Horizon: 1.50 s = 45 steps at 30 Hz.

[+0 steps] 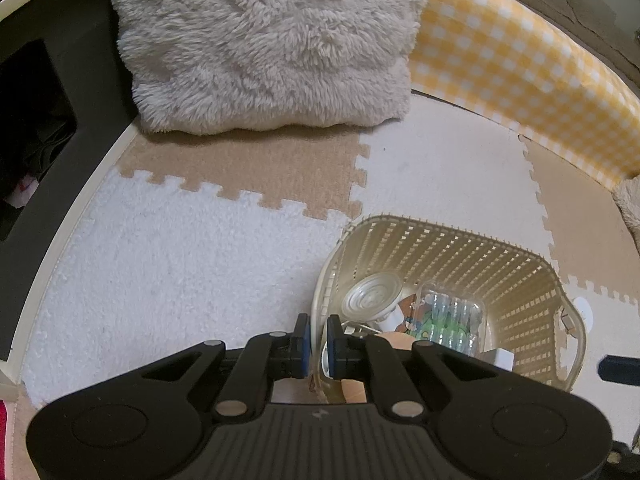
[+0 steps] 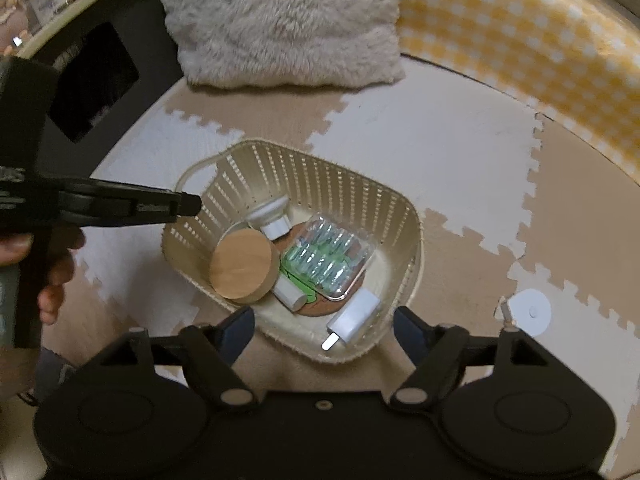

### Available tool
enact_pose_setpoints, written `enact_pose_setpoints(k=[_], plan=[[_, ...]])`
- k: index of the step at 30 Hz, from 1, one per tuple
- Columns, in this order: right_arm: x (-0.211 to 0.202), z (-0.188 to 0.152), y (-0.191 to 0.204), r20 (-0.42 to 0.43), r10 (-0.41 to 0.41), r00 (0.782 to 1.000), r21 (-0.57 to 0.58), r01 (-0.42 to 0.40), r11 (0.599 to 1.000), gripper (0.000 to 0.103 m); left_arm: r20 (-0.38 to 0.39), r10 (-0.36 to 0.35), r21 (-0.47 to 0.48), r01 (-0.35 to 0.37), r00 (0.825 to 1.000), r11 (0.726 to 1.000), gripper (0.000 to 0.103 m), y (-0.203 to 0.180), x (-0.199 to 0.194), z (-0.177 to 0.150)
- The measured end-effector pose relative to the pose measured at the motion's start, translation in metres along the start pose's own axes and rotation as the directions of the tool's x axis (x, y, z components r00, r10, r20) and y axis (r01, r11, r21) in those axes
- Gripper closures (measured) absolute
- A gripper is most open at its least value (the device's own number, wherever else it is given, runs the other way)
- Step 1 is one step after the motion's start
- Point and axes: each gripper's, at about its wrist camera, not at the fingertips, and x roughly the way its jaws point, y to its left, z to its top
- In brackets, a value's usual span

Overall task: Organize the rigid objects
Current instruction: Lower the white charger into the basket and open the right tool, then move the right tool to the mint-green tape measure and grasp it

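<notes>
Basket [image 2: 404,216] on the floor mat holds a wooden disc [image 2: 244,266], blister pack [image 2: 328,260] and white charger [image 2: 354,316] — left hand-held gripper [image 1: 318,334] clamps its rim, right hand-held gripper [image 2: 324,324] gapes empty — items beneath partly hidden.

The floor [image 1: 180,272] is soft puzzle mats, white and tan. A fluffy cream pillow [image 1: 268,40] sits at the back beside a yellow checked cushion [image 1: 520,64].

basket [image 2: 384,196]: 1 | wooden disc [image 2: 242,266]: 1 | charger [image 2: 354,318]: 1 | blister pack [image 2: 328,258]: 1 | cushion [image 2: 280,20]: 1
</notes>
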Motion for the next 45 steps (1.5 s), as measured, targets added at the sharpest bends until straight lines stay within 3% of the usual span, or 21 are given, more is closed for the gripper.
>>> enact_pose_setpoints(k=[6,11,16,22,27,30,37,40,45], plan=[[-0.026,-0.015,-0.006,0.084,-0.001,0.996,0.081,-0.006,0.997,0.024,0.000,-0.001,-0.001,0.001,1.000,1.000,0.094,0.000,0.000,0.000],[-0.048,-0.032,-0.022,0.164,-0.026,0.986,0.185,-0.005,0.983,0.012,0.000,0.000,0.000,0.000,1.000,1.000,0.094,0.000,0.000,0.000],[-0.063,-0.049,-0.045,0.222,-0.145,0.964,0.260,0.085,0.962,0.000,0.000,0.000,0.000,0.000,1.000,1.000,0.094,0.000,0.000,0.000],[-0.068,-0.073,-0.079,0.240,-0.268,0.933,0.397,0.158,0.904,0.000,0.000,0.000,0.000,0.000,1.000,1.000,0.094,0.000,0.000,0.000],[-0.056,-0.097,-0.104,0.202,-0.368,0.907,0.538,0.211,0.816,0.000,0.000,0.000,0.000,0.000,1.000,1.000,0.094,0.000,0.000,0.000],[-0.041,-0.111,-0.116,0.138,-0.411,0.901,0.595,0.257,0.761,0.000,0.000,0.000,0.000,0.000,1.000,1.000,0.094,0.000,0.000,0.000],[-0.005,-0.135,-0.147,-0.034,-0.400,0.916,0.708,0.305,0.637,0.000,0.001,0.003,0.004,-0.003,1.000,1.000,0.094,0.000,-0.001,-0.001],[0.007,-0.142,-0.154,-0.057,-0.358,0.932,0.737,0.281,0.615,0.000,0.000,0.003,0.003,-0.003,1.000,1.000,0.094,0.000,0.000,-0.001],[0.029,-0.142,-0.155,-0.121,-0.333,0.935,0.731,0.311,0.607,0.003,-0.001,0.006,0.006,-0.006,1.000,1.000,0.094,0.000,-0.001,-0.001]])
